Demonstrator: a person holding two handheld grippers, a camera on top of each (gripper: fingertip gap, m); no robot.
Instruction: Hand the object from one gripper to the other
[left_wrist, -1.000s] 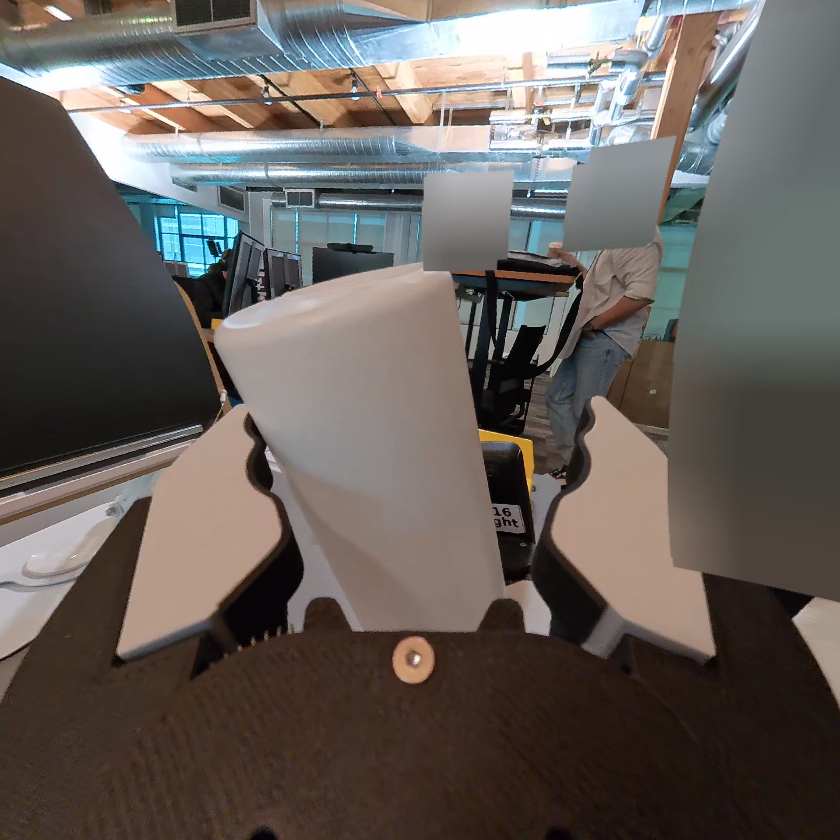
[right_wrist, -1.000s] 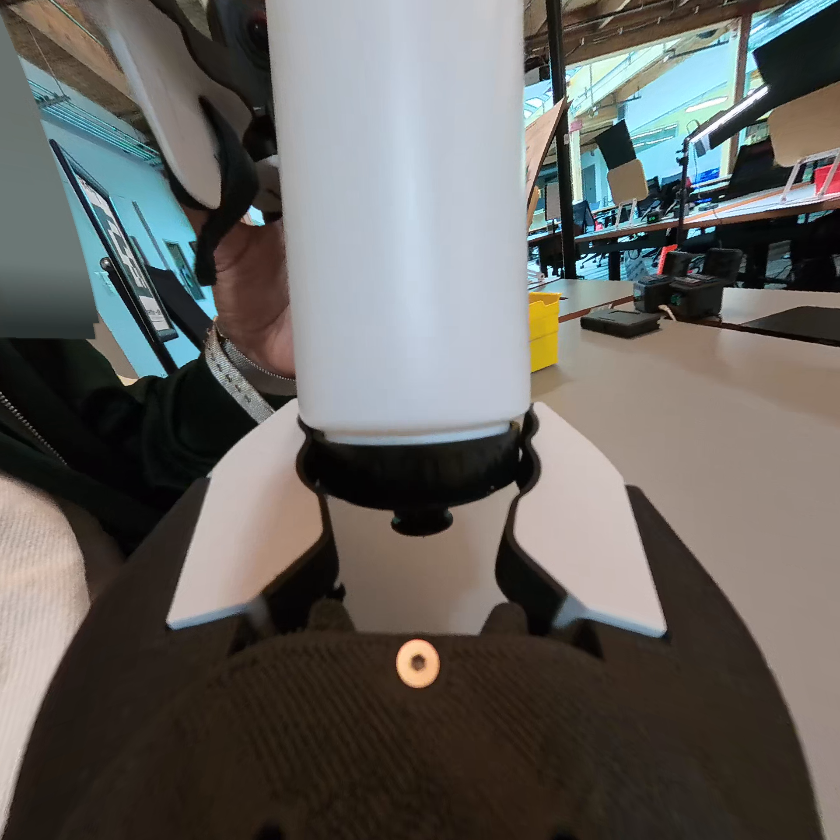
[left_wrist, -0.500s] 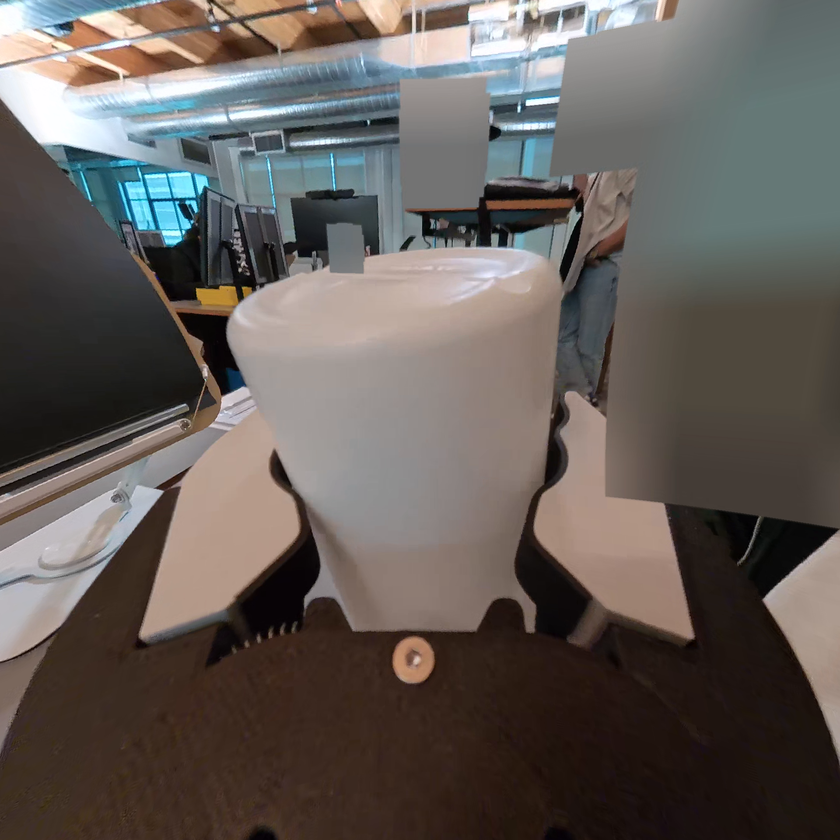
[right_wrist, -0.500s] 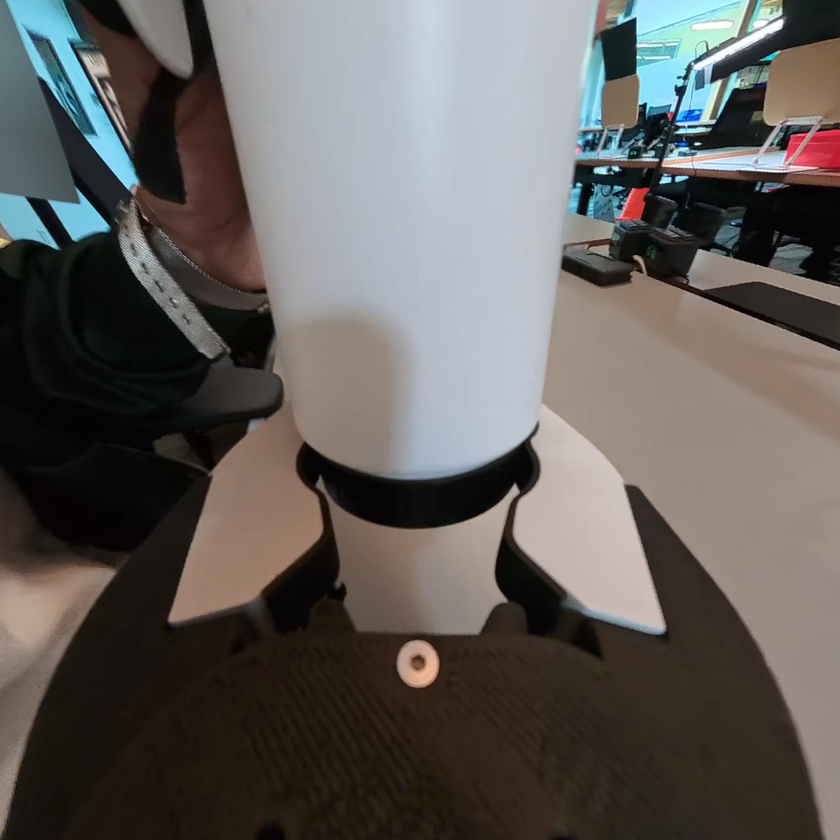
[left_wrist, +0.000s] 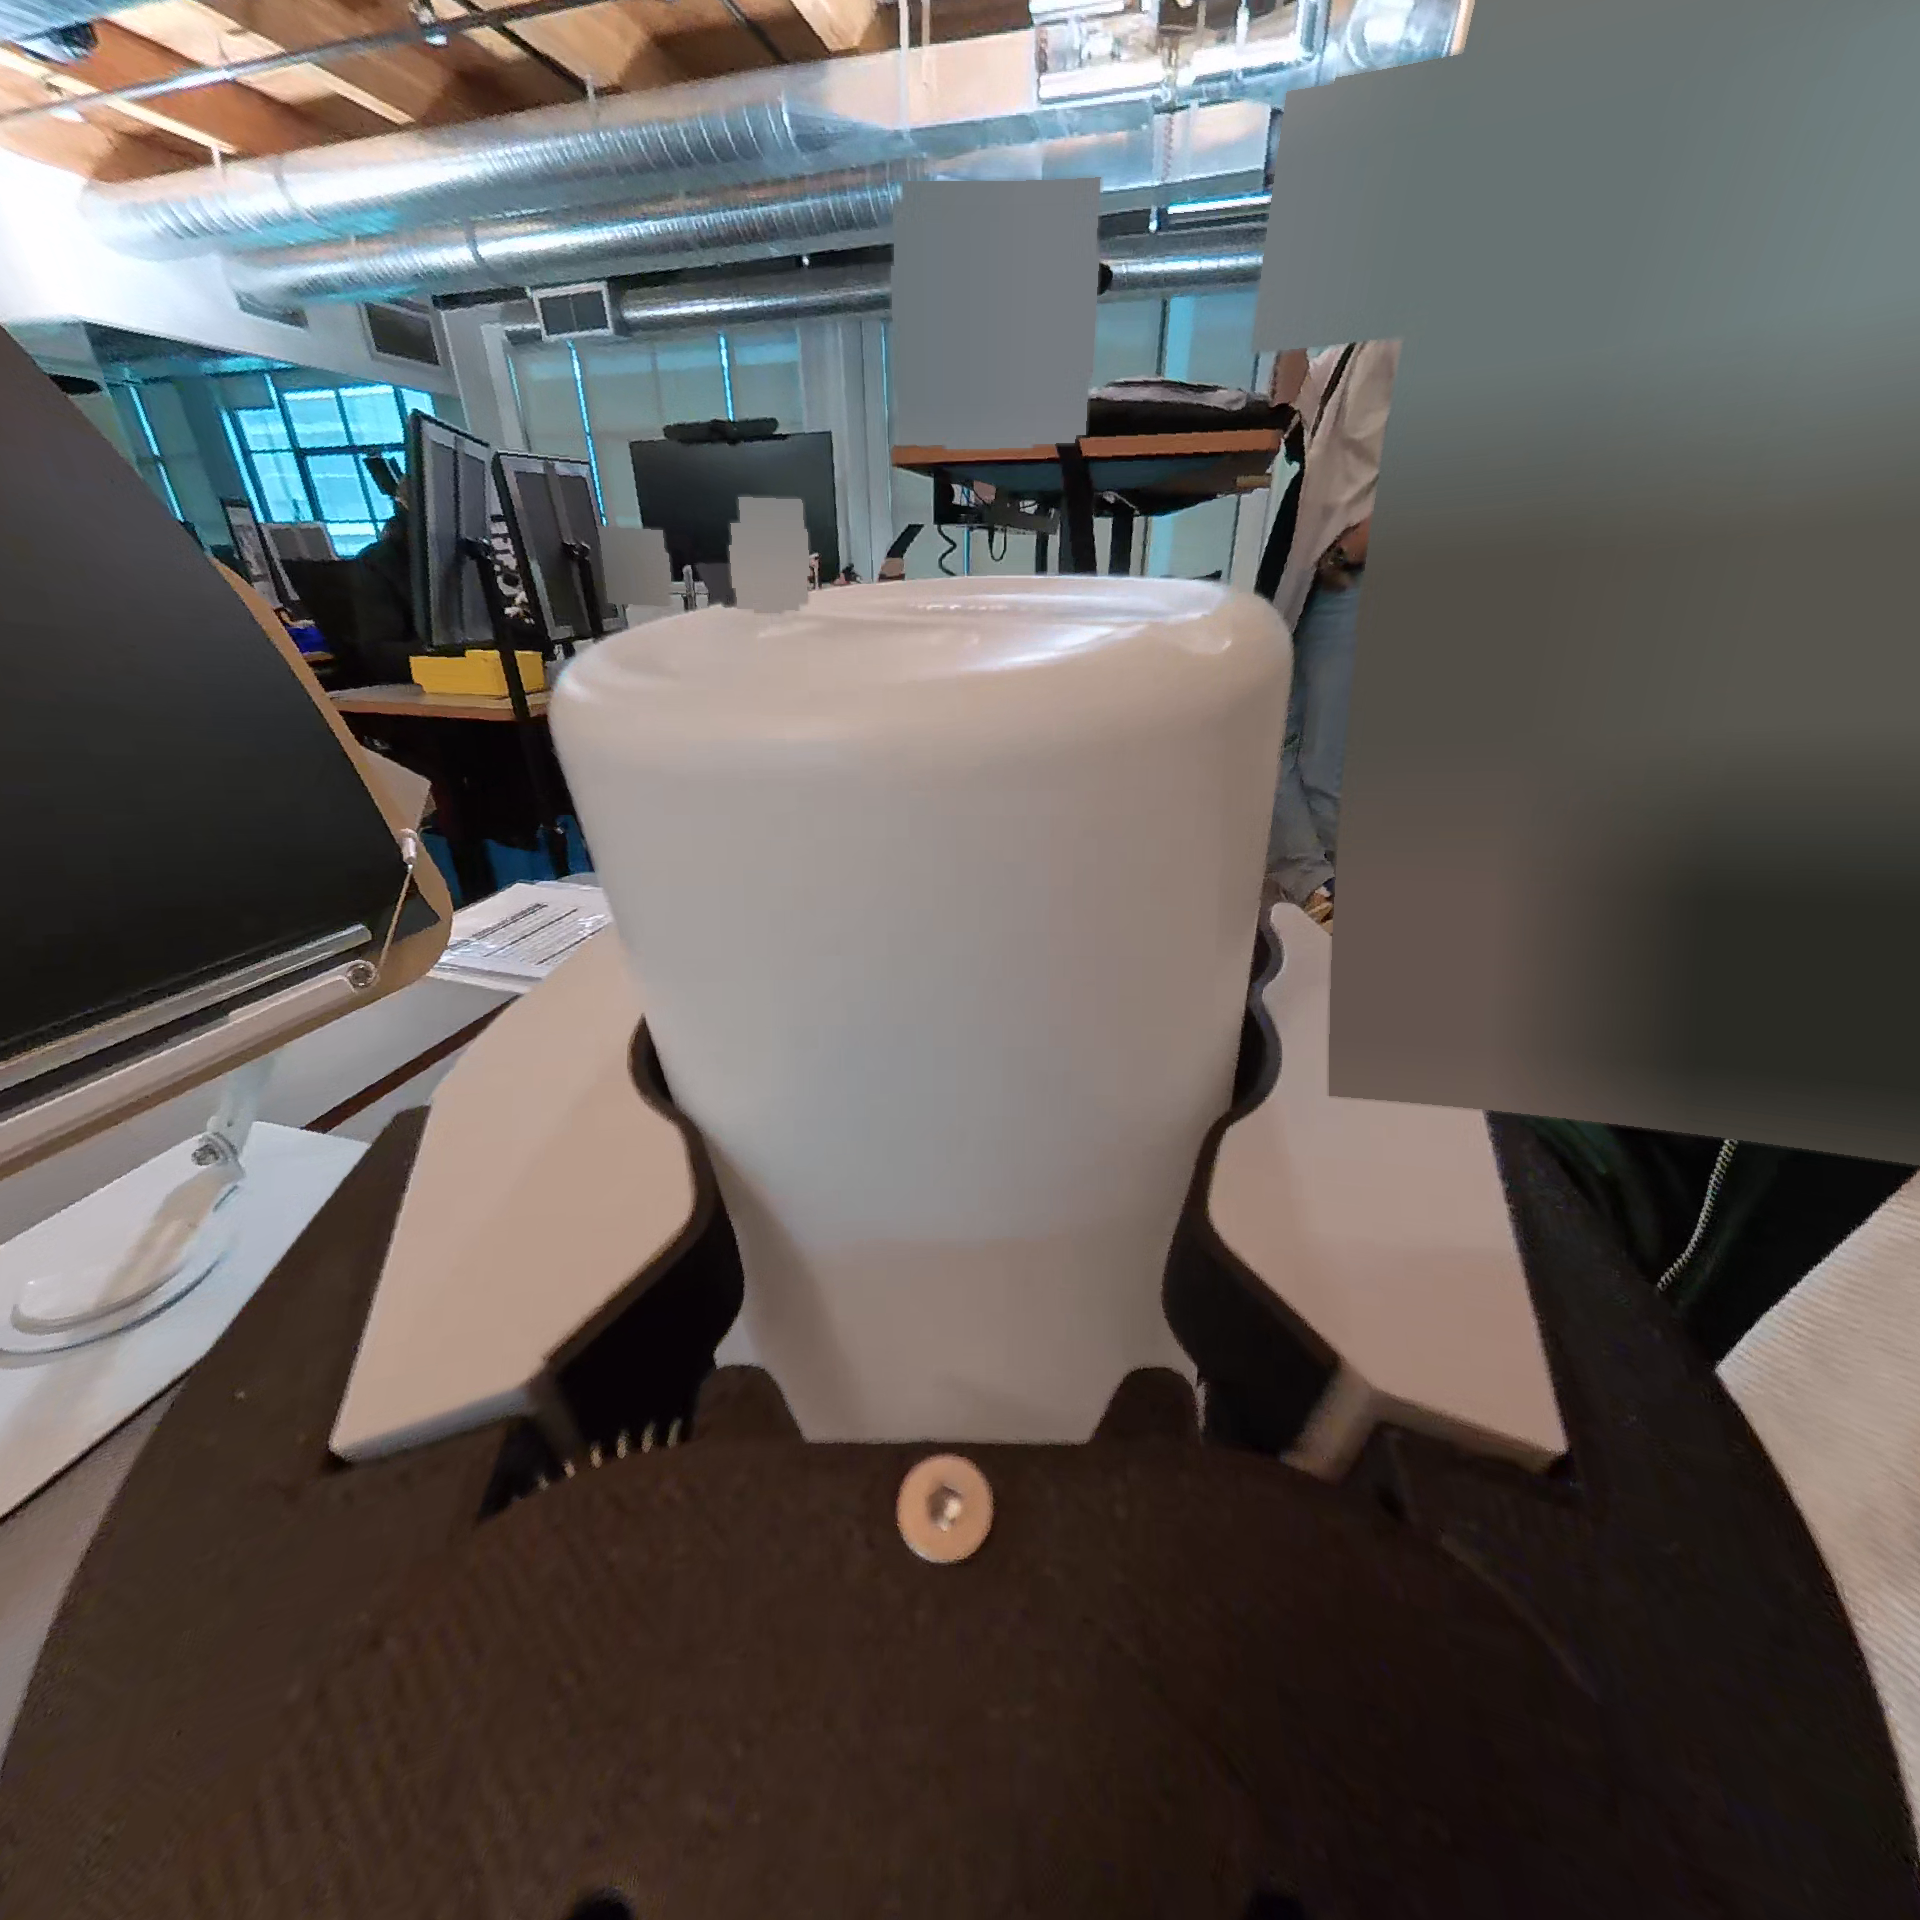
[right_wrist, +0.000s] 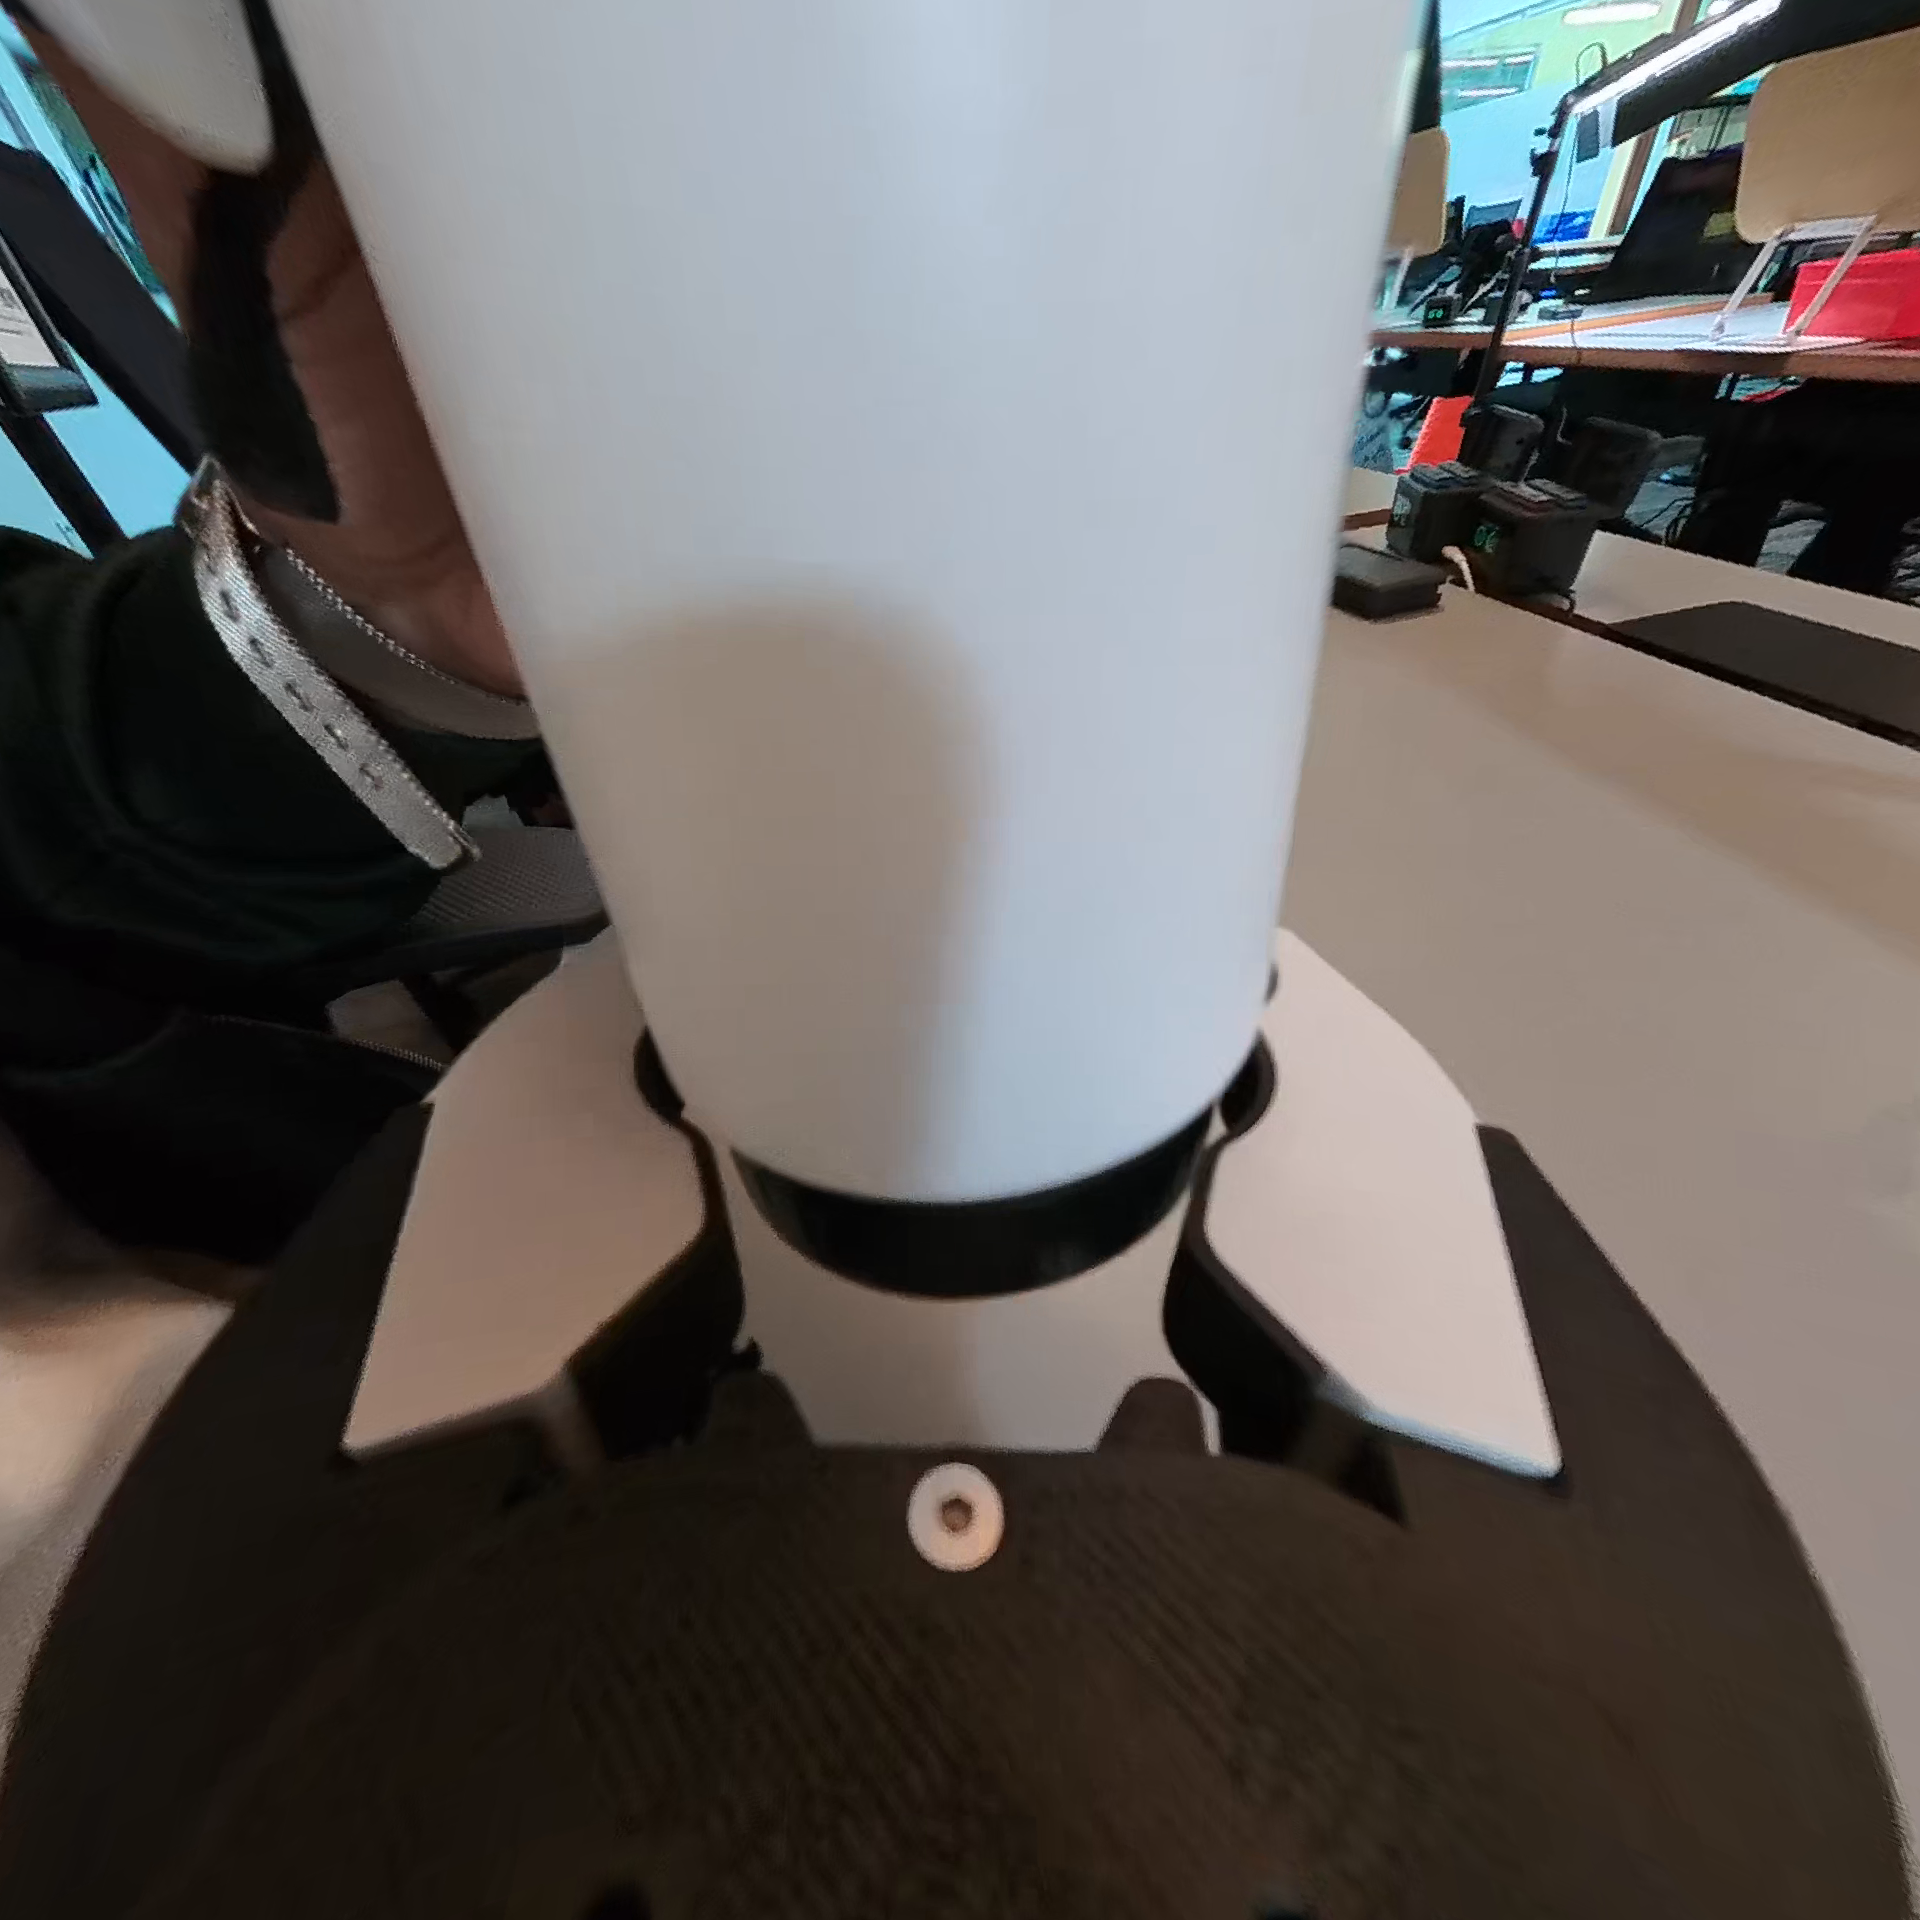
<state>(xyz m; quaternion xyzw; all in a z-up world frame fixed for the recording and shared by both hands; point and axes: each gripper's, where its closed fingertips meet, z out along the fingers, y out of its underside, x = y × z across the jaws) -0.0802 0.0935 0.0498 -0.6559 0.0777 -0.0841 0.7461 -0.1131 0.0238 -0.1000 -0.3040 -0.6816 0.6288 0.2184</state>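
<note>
left wrist view: the left gripper (left_wrist: 951, 1049) has its two white fingers closed against the sides of a white bottle (left_wrist: 925, 935), near the bottle's rounded base end, which points away from the camera. a tilted dark monitor (left_wrist: 156, 748) stands at far left; desks and a standing person (left_wrist: 1325, 623) lie in the far background.

right wrist view: at upper left, part of the left gripper and the hand (right_wrist: 343, 343) that carries it, with a grey wrist strap (right_wrist: 312, 686), appear beside the bottle. at centre, the right gripper (right_wrist: 951, 1060) is closed to bottle width, its fingers pressing the white body just above the black cap (right_wrist: 966, 1231), which faces the camera. a pale table (right_wrist: 1558, 883) extends to the right, with dark chargers (right_wrist: 1496, 520) farther off.

the bottle is thus held at both ends, off the table, between the two grippers. judged step: the moment of transfer. to do it well, confirm one grip is firm before the other loosens, open the releasing fingers fully, and draw that gripper straight off along the bottle's axis, keeping the bottle steady; the smooth wall may slip.
</note>
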